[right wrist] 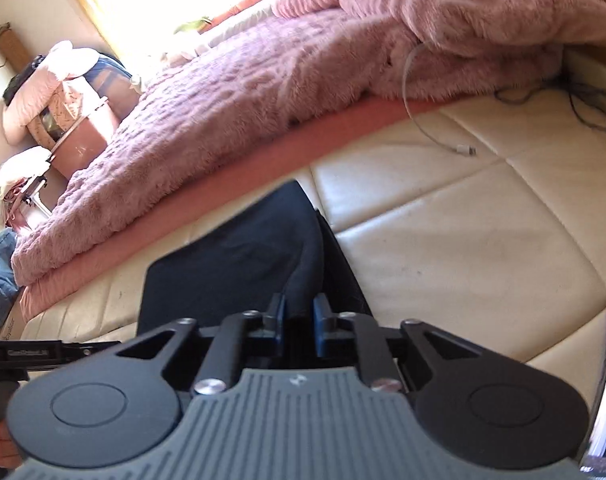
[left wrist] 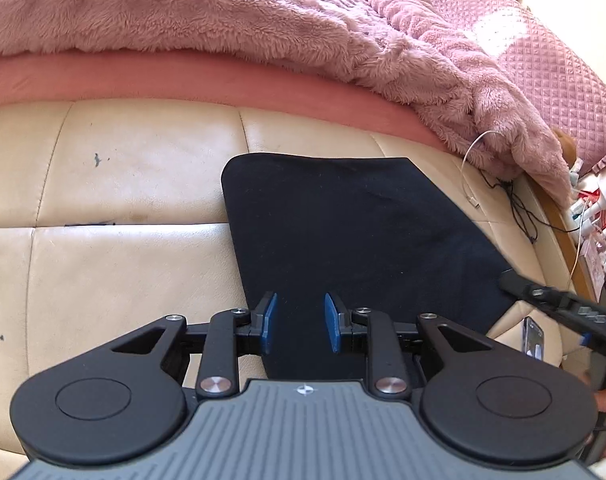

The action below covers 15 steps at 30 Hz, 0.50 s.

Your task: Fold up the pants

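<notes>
The black pants [left wrist: 351, 240] lie flat on a cream leather surface [left wrist: 135, 184]. My left gripper [left wrist: 300, 322] is open just above the pants' near edge, its blue pads apart and empty. In the right wrist view my right gripper [right wrist: 298, 314] is shut on a raised fold of the black pants [right wrist: 239, 264], with cloth bunched between the blue pads. The right gripper's black body [left wrist: 559, 304] shows at the right edge of the left wrist view, at the pants' right side.
A fluffy pink blanket [left wrist: 263, 28] lies on a pink mattress edge [left wrist: 183, 76] behind the pants. A white charging cable [right wrist: 435, 132] and dark cables [left wrist: 519, 208] lie to the right. A phone [left wrist: 534, 336] rests near the right edge. Clutter stands at far right.
</notes>
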Tool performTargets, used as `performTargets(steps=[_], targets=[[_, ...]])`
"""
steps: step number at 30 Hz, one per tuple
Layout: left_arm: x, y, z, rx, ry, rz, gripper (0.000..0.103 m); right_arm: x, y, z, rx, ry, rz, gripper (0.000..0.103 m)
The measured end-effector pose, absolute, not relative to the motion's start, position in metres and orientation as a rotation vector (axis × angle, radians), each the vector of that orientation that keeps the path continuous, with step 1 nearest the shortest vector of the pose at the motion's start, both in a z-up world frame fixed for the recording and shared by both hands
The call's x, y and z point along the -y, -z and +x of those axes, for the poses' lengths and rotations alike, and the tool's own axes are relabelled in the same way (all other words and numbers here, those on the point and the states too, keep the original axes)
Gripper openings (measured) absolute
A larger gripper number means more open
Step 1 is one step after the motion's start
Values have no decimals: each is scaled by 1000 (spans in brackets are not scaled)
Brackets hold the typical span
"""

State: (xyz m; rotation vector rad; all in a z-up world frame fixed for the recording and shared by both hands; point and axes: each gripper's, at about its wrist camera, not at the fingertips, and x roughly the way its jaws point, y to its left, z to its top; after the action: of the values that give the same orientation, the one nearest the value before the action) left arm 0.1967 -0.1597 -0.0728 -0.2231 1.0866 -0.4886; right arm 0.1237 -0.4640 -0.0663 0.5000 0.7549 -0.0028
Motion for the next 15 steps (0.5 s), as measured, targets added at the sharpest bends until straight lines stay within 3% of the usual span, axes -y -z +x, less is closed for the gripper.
performTargets(steps=[3,9,15], targets=[[164,75,196,-1086,519,-214,28,466,46,108,-711,-27,516,6],[177,92,194,-1091,504,-106,28,480,104,106,-859,94,520,6],[180,107,196,-1110,470,-73,17,482,132,110,-895,125,514,5]])
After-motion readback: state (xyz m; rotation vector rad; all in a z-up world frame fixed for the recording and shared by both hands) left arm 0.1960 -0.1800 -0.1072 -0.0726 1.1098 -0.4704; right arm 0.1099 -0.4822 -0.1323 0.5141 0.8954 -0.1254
